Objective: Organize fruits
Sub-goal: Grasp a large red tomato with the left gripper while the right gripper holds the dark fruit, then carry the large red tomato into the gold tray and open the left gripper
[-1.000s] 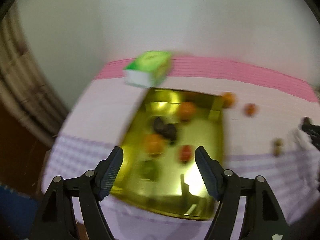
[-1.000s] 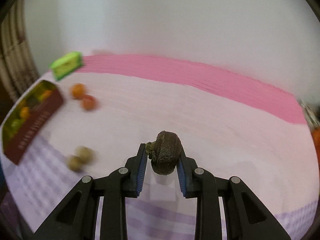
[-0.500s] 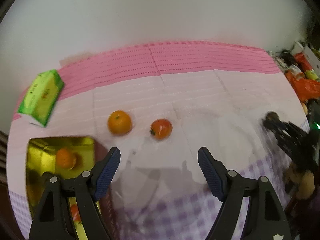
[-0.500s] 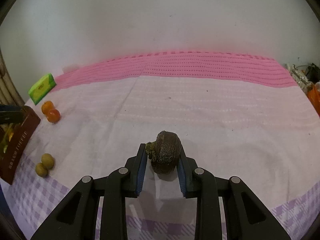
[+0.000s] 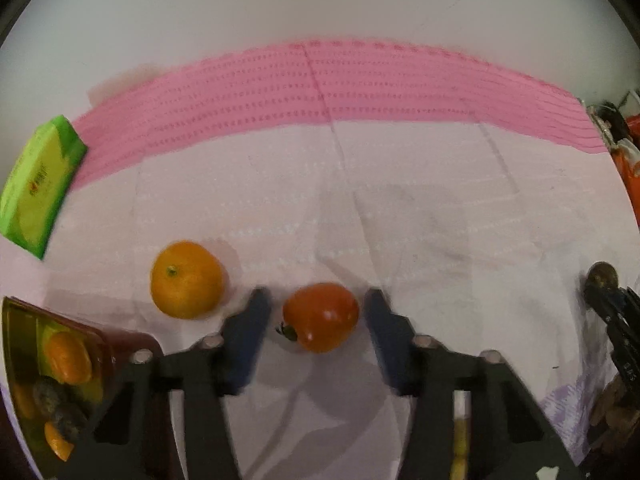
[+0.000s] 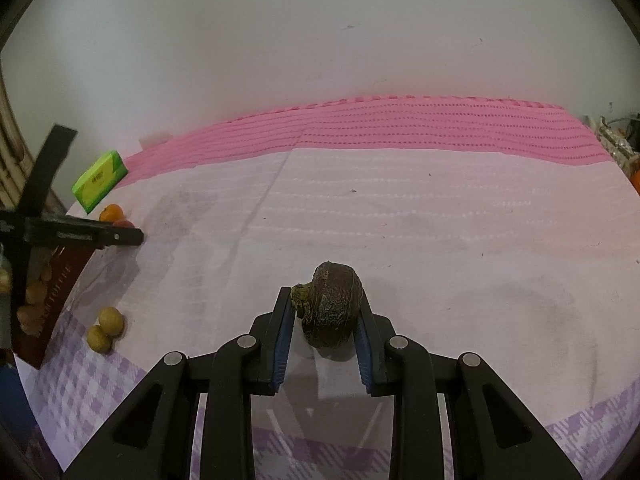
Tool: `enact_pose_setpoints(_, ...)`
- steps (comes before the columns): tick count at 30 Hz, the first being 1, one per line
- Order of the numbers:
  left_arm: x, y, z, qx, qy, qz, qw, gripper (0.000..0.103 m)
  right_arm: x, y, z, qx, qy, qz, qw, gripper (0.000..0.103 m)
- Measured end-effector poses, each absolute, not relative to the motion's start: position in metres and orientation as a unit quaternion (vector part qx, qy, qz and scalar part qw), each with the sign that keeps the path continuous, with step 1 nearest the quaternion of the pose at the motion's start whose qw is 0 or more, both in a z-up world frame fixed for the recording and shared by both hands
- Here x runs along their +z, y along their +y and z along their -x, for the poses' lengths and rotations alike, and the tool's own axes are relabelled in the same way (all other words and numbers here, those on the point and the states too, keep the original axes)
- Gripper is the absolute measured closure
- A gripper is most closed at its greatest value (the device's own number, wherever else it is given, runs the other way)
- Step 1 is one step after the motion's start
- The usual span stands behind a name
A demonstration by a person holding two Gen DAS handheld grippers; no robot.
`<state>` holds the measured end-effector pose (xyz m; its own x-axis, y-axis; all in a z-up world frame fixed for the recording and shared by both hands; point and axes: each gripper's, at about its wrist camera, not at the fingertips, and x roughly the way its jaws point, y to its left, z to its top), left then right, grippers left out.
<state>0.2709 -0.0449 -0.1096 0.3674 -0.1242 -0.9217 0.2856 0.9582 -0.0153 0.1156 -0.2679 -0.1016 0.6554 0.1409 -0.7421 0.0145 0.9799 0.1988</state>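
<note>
Only the left wrist view looks into the gold tray (image 5: 16,344) at its lower left edge, which holds orange fruits and dark wrinkled ones; the right wrist view shows just its dark red outer wall with fruit tops above it. Only the right view shows two small yellow-brown fruits (image 6: 105,329) touching each other on the checked cloth beside the tray. Both views show the green box (image 5: 36,188) near the pink stripe. The left hand-held gripper (image 5: 316,320) straddles a red fruit (image 5: 320,317) lying on the cloth, with an orange (image 5: 186,279) just beside its left finger; its jaws have just been closing and now stand narrow around the red fruit, a thin gap showing on each side, so the pads do not seem to press it, though blur makes this uncertain. The right hand-held gripper (image 6: 325,334) is clamped on a dark wrinkled fruit (image 6: 330,306) low over the pale cloth. A second ago the left view looked down into the tray with jaws wide; half a second ago the red fruit lay ahead of the open fingers, and now it sits between them. The right grip is unchanged across the frames.
</note>
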Motion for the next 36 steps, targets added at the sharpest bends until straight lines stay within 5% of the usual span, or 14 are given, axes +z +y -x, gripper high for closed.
enact_pose_setpoints(22, -0.012, 0.023, -0.135, -0.129, 0.487, 0.007, 0.864, 0.072, -0.104, -0.258, -0.12, 0.016, 0.426, -0.065, 0.902, 0.074)
enact_pose_setpoints(36, -0.006, 0.093, -0.104, -0.064, 0.472, 0.017, 0.879, 0.072, -0.103, -0.252, -0.121, 0.006, 0.429, -0.045, 0.902, 0.074)
